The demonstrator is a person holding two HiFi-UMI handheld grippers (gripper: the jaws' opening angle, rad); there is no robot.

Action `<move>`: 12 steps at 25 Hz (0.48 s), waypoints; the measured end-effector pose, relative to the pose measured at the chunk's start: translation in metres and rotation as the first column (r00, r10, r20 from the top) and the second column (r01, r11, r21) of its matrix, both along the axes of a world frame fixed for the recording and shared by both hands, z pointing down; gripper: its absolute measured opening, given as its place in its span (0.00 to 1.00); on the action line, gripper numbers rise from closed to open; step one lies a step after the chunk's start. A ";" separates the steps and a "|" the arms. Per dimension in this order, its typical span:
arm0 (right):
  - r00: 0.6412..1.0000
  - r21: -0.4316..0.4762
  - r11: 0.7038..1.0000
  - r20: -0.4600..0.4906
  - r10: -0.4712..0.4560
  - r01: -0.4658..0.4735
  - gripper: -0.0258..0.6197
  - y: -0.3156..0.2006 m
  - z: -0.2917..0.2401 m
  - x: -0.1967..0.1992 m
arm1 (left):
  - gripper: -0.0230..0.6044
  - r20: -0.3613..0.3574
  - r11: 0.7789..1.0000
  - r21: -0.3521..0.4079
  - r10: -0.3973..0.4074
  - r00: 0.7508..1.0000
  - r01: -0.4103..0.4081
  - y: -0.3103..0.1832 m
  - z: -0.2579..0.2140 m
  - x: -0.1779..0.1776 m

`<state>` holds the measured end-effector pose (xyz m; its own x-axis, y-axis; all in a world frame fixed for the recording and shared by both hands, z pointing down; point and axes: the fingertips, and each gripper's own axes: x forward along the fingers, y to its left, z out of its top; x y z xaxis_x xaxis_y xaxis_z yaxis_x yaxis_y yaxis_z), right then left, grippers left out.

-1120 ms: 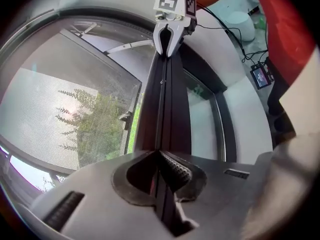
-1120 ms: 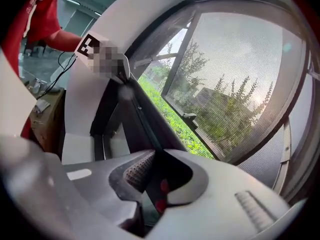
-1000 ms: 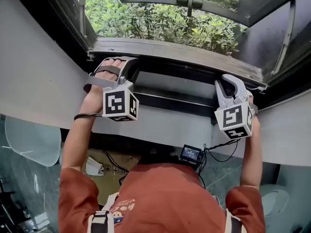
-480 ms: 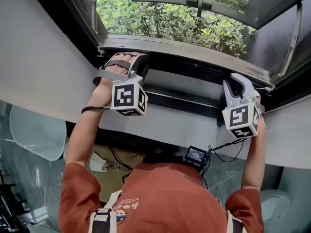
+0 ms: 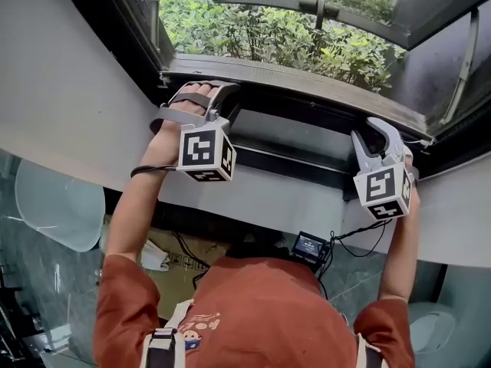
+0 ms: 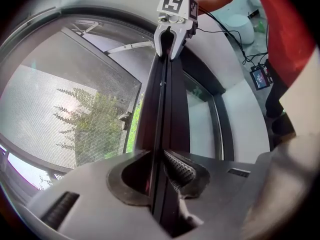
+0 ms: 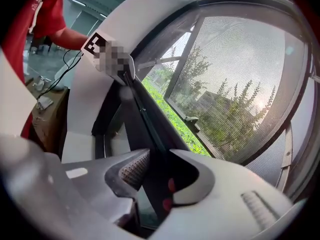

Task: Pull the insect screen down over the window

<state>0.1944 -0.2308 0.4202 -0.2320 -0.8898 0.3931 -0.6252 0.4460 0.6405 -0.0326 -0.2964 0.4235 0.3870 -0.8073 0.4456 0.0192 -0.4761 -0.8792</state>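
The insect screen's dark pull bar lies low across the window opening, with its mesh stretched above it. My left gripper is shut on the bar near its left end, and the bar runs on between the jaws towards the other gripper. My right gripper sits at the bar's right end. Its jaws have just been opening. The bar still lies between them, with a gap at the ribbed pad.
The outer window sash is swung open on metal stays, with green bushes beyond. White wall panels flank the opening. Below hang a small screen device with cables and a cardboard box.
Both grippers stay at the bar. Only the head camera's framing has shifted a little.
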 end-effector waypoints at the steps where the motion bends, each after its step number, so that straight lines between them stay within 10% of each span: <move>1: 1.000 0.002 1.000 0.003 0.000 0.000 0.24 0.000 0.000 -0.001 | 0.17 -0.004 1.000 0.000 -0.001 1.000 0.001 0.000 0.000 0.000; 12: 0.995 0.057 0.998 0.097 0.009 -0.014 0.26 0.006 -0.008 -0.004 | 0.20 -0.129 1.000 -0.002 -0.017 0.991 0.017 0.006 -0.004 -0.002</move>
